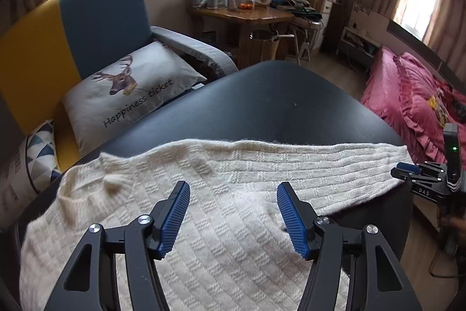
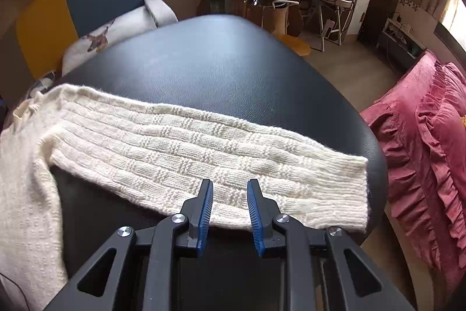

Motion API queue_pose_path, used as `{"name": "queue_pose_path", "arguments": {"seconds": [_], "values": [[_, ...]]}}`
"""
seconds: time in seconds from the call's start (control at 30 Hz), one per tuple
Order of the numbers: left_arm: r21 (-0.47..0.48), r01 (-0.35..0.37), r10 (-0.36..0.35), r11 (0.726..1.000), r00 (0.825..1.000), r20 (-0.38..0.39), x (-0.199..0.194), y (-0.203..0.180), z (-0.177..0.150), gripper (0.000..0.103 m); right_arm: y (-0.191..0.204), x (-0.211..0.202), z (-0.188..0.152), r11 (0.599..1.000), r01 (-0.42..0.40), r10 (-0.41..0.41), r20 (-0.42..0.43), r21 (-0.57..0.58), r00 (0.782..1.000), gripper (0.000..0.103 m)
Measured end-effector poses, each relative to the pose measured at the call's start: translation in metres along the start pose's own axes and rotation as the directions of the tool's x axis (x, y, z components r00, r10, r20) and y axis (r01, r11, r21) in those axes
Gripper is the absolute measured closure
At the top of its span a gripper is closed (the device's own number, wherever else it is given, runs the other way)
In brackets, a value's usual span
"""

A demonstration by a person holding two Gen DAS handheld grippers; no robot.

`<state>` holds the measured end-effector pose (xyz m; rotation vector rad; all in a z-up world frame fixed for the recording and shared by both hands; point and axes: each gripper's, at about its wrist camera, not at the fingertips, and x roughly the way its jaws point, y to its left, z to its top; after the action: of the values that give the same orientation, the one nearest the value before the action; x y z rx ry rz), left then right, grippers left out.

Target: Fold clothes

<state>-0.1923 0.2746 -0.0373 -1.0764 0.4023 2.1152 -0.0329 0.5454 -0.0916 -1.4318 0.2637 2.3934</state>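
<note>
Sweater point(image 1: 204, 194): cream knit wool-like cloth, fuzzy, matt, ribbed block texture; its sleeve point(image 2: 221, 153) shows the same chunky knit. Table point(image 1: 276, 101): black leather-like top, fine grain, soft sheen with light glare. Left claw point(image 1: 233, 219): matt black plastic arms, blue ridged rubbery pads, shiny metal pivot pins. Right claw point(image 2: 230, 216): same black plastic, blue ribbed pads, bright metal pins. Deer pillow point(image 1: 131, 89): pale woven cloth, matt, printed. Sofa point(image 1: 102, 19): teal and yellow smooth matt upholstery, grey fabric armrest. Bedspread point(image 1: 407, 95): pink ruffled cloth, velvety slight sheen. Far desk point(image 1: 247, 12): glossy varnished wood.
</note>
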Motion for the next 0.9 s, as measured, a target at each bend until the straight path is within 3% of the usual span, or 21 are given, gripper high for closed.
{"name": "queue_pose_path", "arguments": {"seconds": [0.1, 0.17, 0.23, 0.27, 0.4, 0.53, 0.67, 0.7, 0.73, 0.77, 0.8, 0.83, 0.87, 0.9], "values": [[0.077, 0.026, -0.019, 0.997, 0.996, -0.090, 0.045, -0.013, 0.014, 0.045, -0.001, 0.023, 0.005, 0.999, 0.046, -0.046, -0.050, -0.003, 0.998, 0.079], [0.112, 0.055, -0.036, 0.992, 0.986, -0.163, 0.078, -0.019, 0.020, 0.061, -0.005, 0.030, 0.012, 0.998, 0.059, -0.059, -0.045, 0.009, 0.997, 0.079], [0.117, 0.072, -0.042, 0.991, 0.970, -0.241, 0.111, -0.022, 0.024, 0.071, -0.008, 0.036, 0.022, 0.997, 0.080, -0.080, -0.032, 0.009, 0.996, 0.079], [0.100, 0.058, -0.029, 0.993, 0.962, -0.273, 0.128, -0.020, 0.026, 0.071, -0.009, 0.041, 0.027, 0.995, 0.100, -0.100, -0.020, 0.002, 0.995, 0.079], [-0.075, 0.067, -0.083, 0.995, 0.969, -0.234, 0.148, 0.001, 0.034, 0.069, -0.013, 0.060, 0.049, 0.983, 0.183, -0.182, 0.057, -0.011, 0.982, 0.078], [-0.120, 0.085, -0.108, 0.989, 0.973, -0.202, 0.139, 0.005, 0.032, 0.069, -0.008, 0.071, 0.063, 0.973, 0.229, -0.226, 0.091, -0.024, 0.970, 0.078], [-0.212, 0.092, -0.120, 0.973, 0.985, -0.121, 0.103, 0.021, 0.022, 0.069, -0.010, 0.055, 0.071, 0.996, 0.058, -0.064, 0.100, 0.063, 0.993, 0.078], [-0.226, 0.092, -0.116, 0.970, 0.989, -0.096, 0.091, 0.024, 0.018, 0.069, -0.010, 0.048, 0.070, 0.994, -0.053, 0.042, 0.109, 0.098, 0.993, 0.077], [-0.233, 0.092, -0.112, 0.968, 0.991, -0.075, 0.080, 0.027, 0.012, 0.069, -0.009, 0.039, 0.066, 0.965, -0.222, 0.205, 0.127, 0.141, 0.970, 0.072], [-0.236, 0.100, -0.117, 0.967, 0.991, -0.060, 0.069, 0.028, 0.004, 0.069, -0.001, 0.036, 0.061, 0.913, -0.371, 0.355, 0.115, 0.173, 0.928, 0.072], [-0.237, 0.115, -0.130, 0.965, 0.990, -0.047, 0.060, 0.029, -0.003, 0.069, 0.012, 0.040, 0.055, 0.846, -0.494, 0.491, 0.070, 0.199, 0.868, 0.072], [-0.232, 0.128, -0.141, 0.964, 0.989, -0.040, 0.052, 0.028, -0.012, 0.069, 0.026, 0.044, 0.049, 0.761, -0.605, 0.617, 0.029, 0.232, 0.787, 0.072], [-0.223, 0.139, -0.150, 0.965, 0.988, -0.036, 0.046, 0.025, -0.021, 0.069, 0.041, 0.049, 0.043, 0.698, -0.666, 0.691, -0.007, 0.263, 0.722, 0.072], [-0.212, 0.137, -0.148, 0.968, 0.988, -0.038, 0.042, 0.022, -0.030, 0.069, 0.058, 0.054, 0.037, 0.668, -0.686, 0.724, -0.040, 0.288, 0.689, 0.072]]}}
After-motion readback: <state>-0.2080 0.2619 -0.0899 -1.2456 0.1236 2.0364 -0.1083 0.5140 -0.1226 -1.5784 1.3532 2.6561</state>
